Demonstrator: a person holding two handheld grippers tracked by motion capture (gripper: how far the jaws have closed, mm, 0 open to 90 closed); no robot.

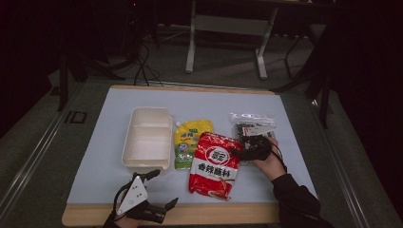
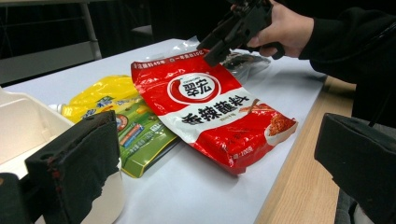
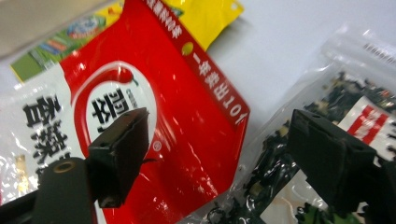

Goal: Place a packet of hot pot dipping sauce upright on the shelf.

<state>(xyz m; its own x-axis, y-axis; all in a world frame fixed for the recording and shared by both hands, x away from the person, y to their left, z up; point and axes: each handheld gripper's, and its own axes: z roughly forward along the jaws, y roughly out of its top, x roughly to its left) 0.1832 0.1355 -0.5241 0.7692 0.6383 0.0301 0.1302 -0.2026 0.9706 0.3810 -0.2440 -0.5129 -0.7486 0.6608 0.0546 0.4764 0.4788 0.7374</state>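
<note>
While the worktop (image 1: pixel 294 142) is carrying everything in a loose row, the question for the coming move is which way the red sachet is lying from the right claw. Going from big to small: the white two-compartment box (image 1: pixel 147 137) is sitting at the left of the row, empty as far as the high view is showing. Next to it the red sachet (image 1: pixel 215 165) is lying flat, its long axis running from the near edge of the worktop toward the far edge, tilted a little, and its left edge is overlapping the yellow-green pouch (image 1: pixel 190 142). On its right the clear bag of dark dried bits (image 1: pixel 251 127) is lying just beside it, their edges meeting or nearly so.

The right claw (image 1: pixel 244 151) is hovering low over the seam between the red sachet and the clear bag. In the right gripper view its jaws are standing wide apart, one over the red sachet (image 3: pixel 187 107) and the other over the clear bag (image 3: pixel 327 93), and nothing is being pinched between them. So the sachet's upper right edge is lying just to the claw's left, and this hand is clearly the nearer one.

The left claw (image 1: pixel 159 190) is resting at the near edge, well apart from the sachet, gaping and empty.
</note>
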